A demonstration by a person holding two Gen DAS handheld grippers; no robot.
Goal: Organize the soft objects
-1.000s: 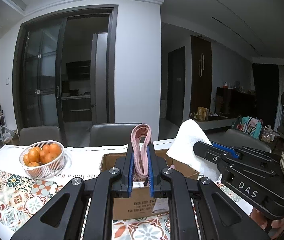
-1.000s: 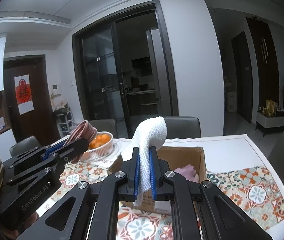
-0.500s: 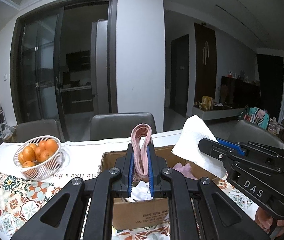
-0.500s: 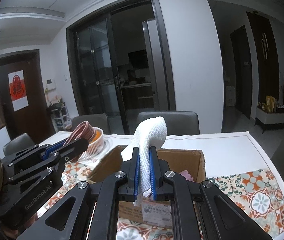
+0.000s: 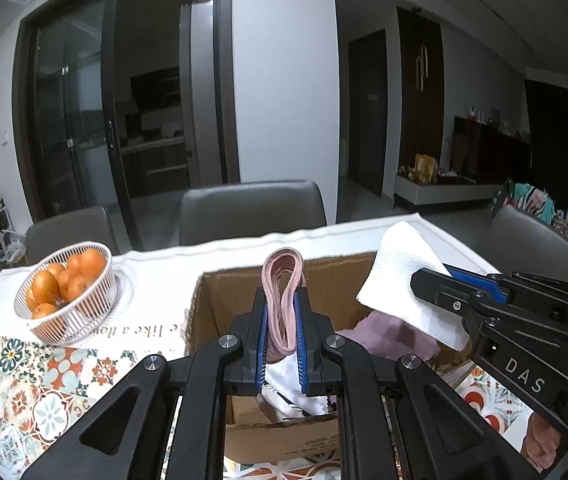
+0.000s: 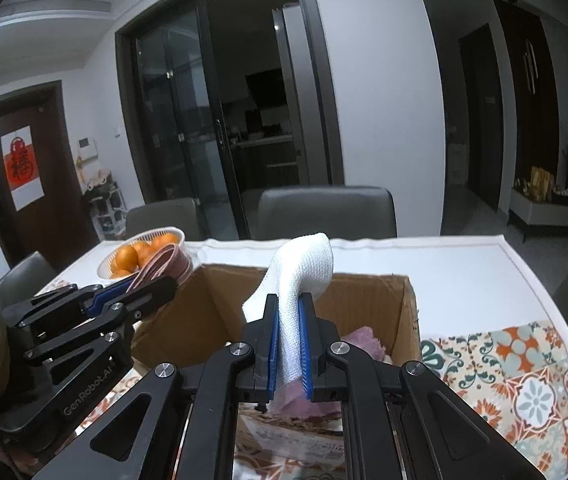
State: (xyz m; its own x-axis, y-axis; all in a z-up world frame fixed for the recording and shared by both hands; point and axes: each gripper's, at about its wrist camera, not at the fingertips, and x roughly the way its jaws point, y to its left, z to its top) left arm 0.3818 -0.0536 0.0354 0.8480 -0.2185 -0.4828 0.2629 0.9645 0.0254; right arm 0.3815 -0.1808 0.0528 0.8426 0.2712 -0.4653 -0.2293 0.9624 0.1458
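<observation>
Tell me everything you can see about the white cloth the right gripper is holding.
The white cloth looks like a soft waffle-weave fabric, folded into a thick strip. The right gripper is shut on it, its blue-padded fingers pinching the lower part, so the cloth stands up between them and its top flops over to the right. It is held above the open cardboard box, over a purple cloth inside. From the left wrist view it shows as a flat white sheet sticking out of the fingers.

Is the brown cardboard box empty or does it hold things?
Not empty: the brown cardboard box is open-topped, with a purple cloth lying inside.
</observation>
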